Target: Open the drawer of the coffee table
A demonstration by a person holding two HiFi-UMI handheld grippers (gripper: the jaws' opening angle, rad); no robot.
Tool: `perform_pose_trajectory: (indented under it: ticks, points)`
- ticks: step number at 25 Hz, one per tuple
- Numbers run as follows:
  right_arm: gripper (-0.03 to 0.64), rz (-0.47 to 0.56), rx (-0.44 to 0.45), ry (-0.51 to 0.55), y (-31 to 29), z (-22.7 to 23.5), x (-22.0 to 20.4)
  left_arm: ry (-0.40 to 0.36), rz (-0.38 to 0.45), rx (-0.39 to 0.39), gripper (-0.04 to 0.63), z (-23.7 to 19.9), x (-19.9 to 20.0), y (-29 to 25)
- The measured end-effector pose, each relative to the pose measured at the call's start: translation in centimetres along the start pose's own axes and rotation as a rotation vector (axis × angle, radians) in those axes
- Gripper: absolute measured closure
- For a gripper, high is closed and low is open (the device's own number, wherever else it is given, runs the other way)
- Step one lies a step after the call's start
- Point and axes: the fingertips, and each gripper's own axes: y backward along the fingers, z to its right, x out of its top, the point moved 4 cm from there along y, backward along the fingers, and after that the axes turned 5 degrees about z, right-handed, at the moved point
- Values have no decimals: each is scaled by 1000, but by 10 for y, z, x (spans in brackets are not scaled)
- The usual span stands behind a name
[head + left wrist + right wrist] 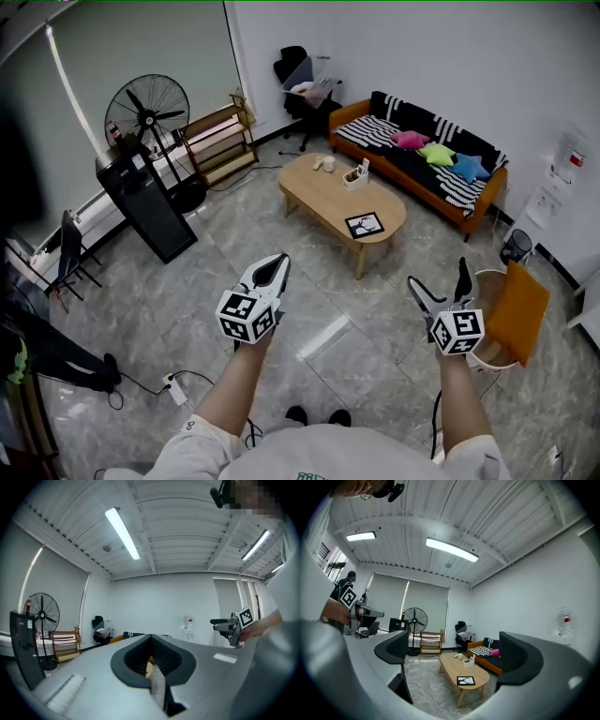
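Observation:
The oval wooden coffee table (328, 199) stands in the middle of the room, well ahead of both grippers; no drawer front shows from here. On it lie a white holder (356, 175) and a dark-framed picture (365, 225). My left gripper (273, 268) is held in mid-air with its jaws together and nothing in them; the left gripper view shows them closed (151, 660). My right gripper (441, 281) stands open and empty. In the right gripper view the coffee table (461, 667) appears far off between the spread jaws (454, 653).
An orange sofa (427, 173) with striped covers and coloured cushions runs behind the table. A standing fan (147, 112), a black tower unit (150, 208), a wooden rack (220, 141) and an office chair (302, 94) line the left. An orange-cushioned seat (514, 314) is close on the right.

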Motion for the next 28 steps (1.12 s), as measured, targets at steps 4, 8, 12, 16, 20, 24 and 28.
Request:
perform_pose_trajectory:
  ticks: [4,8,12,16,20,24,28]
  points:
    - [28,-8,19,6,-3,-2,-3,-2,-2,13,597,-3,-1,1]
    - [28,-17,47,22,-9,-4,-10,-4,-3,28,596,-6,-6,2]
    - [28,-20,66,25,-20,-4,-15,-6,-6,46,597,-10,-12,6]
    - [28,-28,88,13,-42,-12,-25,-6,-21,75,597,-29,-21,10]
    - [28,-39,106,11,-77,-30,-34,9,-27,93,597,-63,-30,7]
    - [28,-51,120,26,-126,-49,-42,34,-24,101,597,-111,-43,-8]
    - [28,-59,122,43,-190,-74,-48,53,-11,102,597,-178,-48,-29]
